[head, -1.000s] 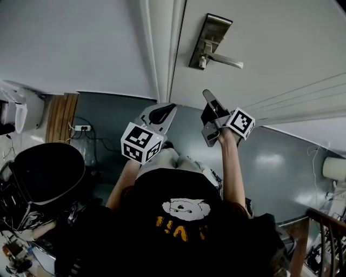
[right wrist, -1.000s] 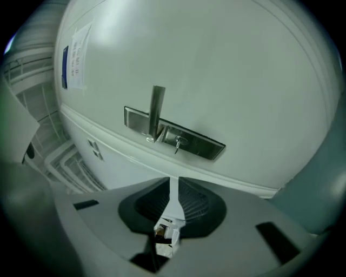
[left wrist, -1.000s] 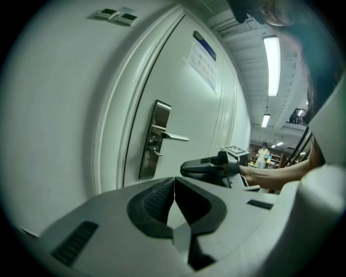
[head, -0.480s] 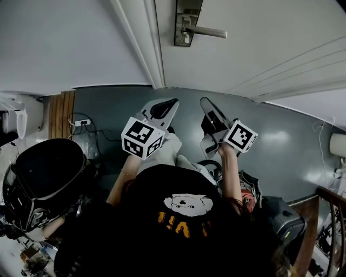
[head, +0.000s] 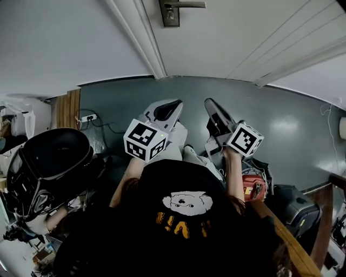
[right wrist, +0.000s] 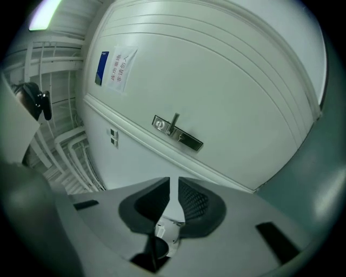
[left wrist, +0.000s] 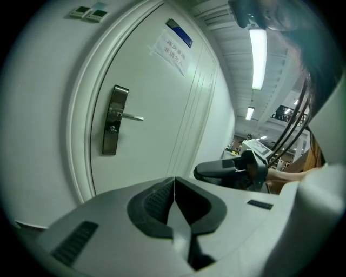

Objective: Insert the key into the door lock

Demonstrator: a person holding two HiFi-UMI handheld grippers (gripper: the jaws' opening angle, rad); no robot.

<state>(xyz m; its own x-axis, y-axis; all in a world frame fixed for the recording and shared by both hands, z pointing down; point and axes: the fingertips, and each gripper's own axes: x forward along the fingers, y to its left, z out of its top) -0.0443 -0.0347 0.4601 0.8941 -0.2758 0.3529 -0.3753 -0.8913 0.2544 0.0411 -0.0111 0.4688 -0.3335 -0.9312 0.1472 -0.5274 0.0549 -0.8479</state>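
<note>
Approach: open air above the bare floor (head: 135,92); nothing stands between the left gripper (head: 172,105), the right gripper (head: 210,104) with the key (right wrist: 165,233), and the door (head: 243,38).
At lock plate (head: 168,12): the lever handle (head: 189,4) projects to its right.
Left limit: door frame (head: 141,40).
Right rear: wooden rail (head: 289,243), black case (head: 294,208).

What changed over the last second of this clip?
The door handle slid to the head view's top edge, more floor shows: the person likely backed off. The left gripper stays shut, empty; the right gripper stays shut on what looks like the key.
</note>
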